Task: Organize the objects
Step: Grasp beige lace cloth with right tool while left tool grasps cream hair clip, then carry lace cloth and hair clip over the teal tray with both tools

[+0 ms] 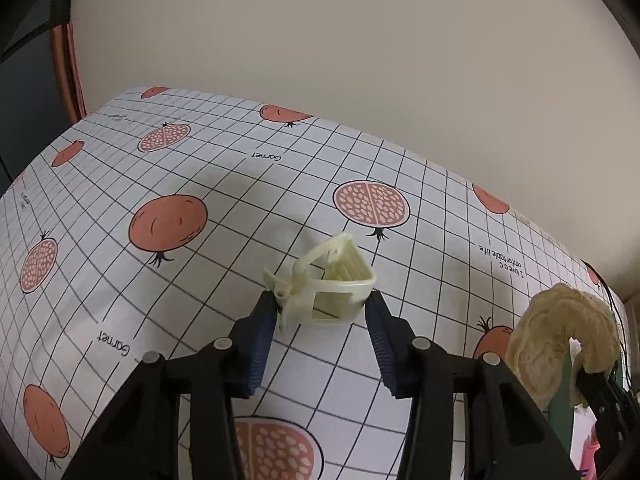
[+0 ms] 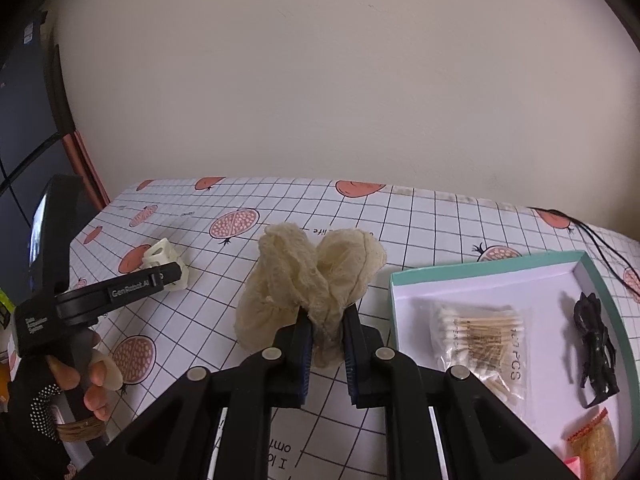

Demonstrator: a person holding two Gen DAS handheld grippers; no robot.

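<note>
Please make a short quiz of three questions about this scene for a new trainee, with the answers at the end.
1. True or false: the right hand-held gripper is shut on the cream cloth.
2. What lies between the blue pads of the left hand-held gripper?
3. Which item is in the teal box? A) cotton swabs B) scissors C) a cup

Key
1. True.
2. A cream hair claw clip, lying on the tablecloth; the jaws stand open around it.
3. A: the bag of cotton swabs lies beside a black hair clip.
</note>
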